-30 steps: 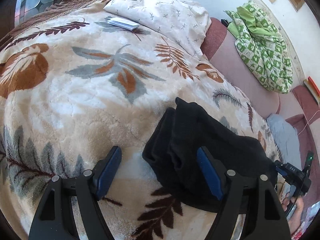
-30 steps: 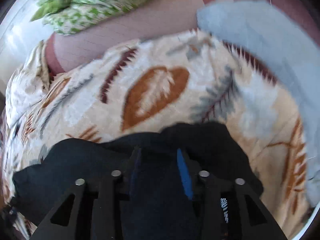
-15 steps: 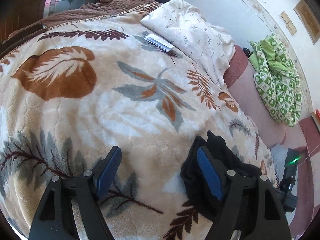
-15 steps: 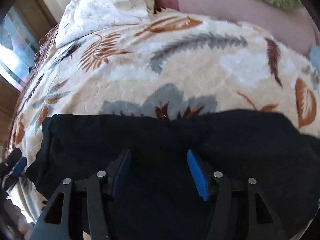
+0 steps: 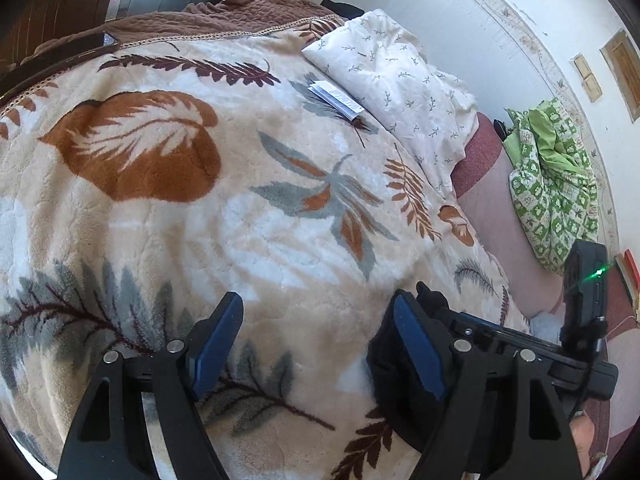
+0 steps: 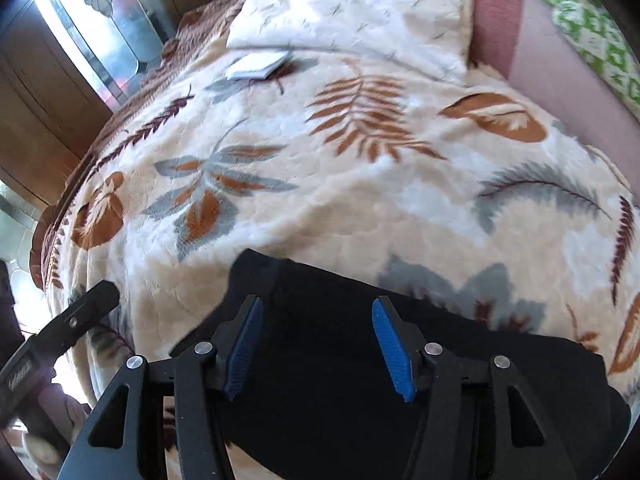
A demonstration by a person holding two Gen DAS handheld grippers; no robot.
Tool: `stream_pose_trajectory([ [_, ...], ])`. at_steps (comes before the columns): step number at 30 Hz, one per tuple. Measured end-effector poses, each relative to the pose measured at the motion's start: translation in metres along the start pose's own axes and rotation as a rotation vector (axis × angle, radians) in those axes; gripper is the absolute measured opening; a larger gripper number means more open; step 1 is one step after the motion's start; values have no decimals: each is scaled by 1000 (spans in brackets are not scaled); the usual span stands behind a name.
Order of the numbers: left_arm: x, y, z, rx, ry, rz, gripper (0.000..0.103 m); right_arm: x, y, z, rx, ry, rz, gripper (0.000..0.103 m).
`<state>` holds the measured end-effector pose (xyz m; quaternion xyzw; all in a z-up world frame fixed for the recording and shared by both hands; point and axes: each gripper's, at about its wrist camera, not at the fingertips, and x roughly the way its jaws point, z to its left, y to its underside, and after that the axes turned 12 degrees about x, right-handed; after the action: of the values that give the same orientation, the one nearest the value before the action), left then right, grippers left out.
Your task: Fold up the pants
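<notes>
Black pants lie in a flat folded bundle on the leaf-patterned blanket. My right gripper points down over the bundle's near-left part. Its blue pads stand apart and are closing a little. Fabric lies beneath and between them, but neither pad presses on it. My left gripper hangs open over bare blanket, nothing between its fingers. In that view, one end of the pants peeks out behind its right finger, with the right tool's black body beyond. A left finger shows at the right wrist view's left edge.
A white sprigged pillow lies at the head of the bed with a small paper booklet beside it. A green patterned cloth is heaped on the pinkish sheet to the right. A wooden door with glass stands beyond the bed.
The right gripper let go of the bunched fabric, rolled and swept across; the pants now lie flat under its spread pads. The left gripper shifted left, so the pants sit lower right in its view.
</notes>
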<state>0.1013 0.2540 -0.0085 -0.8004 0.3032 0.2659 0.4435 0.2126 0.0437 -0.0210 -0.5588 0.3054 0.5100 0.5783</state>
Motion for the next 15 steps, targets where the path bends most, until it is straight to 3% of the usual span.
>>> stream_pose_trajectory([
  [4, -2, -2, 14, -55, -11, -8, 77, 39, -6, 15, 30, -9, 117, 66],
  [10, -6, -4, 22, -86, -17, -21, 77, 36, -19, 24, 69, 7, 109, 71],
  [15, -4, -4, 15, -50, -20, -16, 77, 55, -25, 40, 29, 130, 152, 71],
])
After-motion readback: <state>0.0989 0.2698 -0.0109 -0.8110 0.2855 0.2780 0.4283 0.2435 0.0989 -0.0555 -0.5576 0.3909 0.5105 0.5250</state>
